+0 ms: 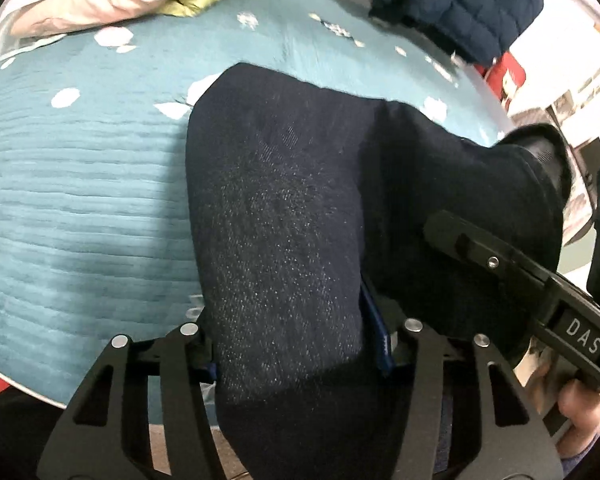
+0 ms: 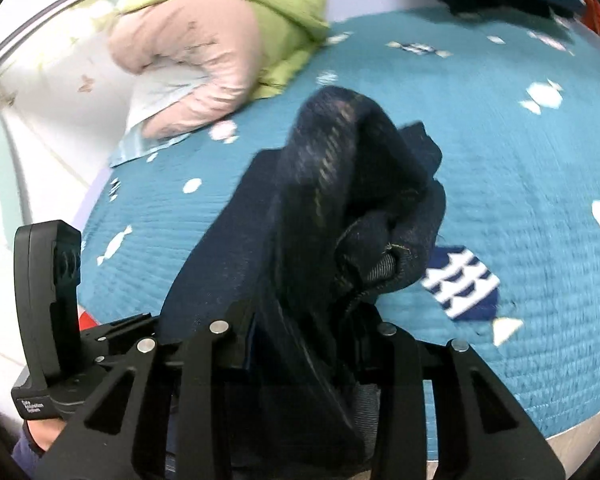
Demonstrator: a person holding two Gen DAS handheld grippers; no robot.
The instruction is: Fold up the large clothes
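Garment: dark denim garment (image 1: 284, 216), one piece, most likely jeans; it is bunched, and runs forward from both grippers out over the bed
Where it is: held up at the near edge of the bed, its far end draped on or just above the teal quilt (image 1: 80, 184); whether that end touches the quilt cannot be told
Left gripper (image 1: 300, 344): fingers closed in on the denim, which passes between them and hides the tips; the cloth hangs below it as well
Right gripper (image 2: 304, 332): likewise clamped on the garment (image 2: 308, 216), a thick roll of cloth with a raw hem edge rising just ahead of it
Key relation: the garment's long axis lies straight ahead of each gripper, away from the person toward the middle of the bed; the two grippers sit side by side, near one another, on the same near end, so neither is clearly the nearer
Judgement on next move: the cloth would need to be spread or laid flat forward along that axis before a fold can be made; the bunching at the right side is the likely trouble
Count, grippers: two
Count, denim garments in hand: one
Count, other items on the bed: one pink and green padded bundle (image 2: 204, 40) at the far left, one navy quilted jacket (image 1: 460, 4) at the far right, both well apart from the denim
Bedding pattern: white fish shapes, and one navy striped fish patch (image 2: 460, 280) just beside the held cloth
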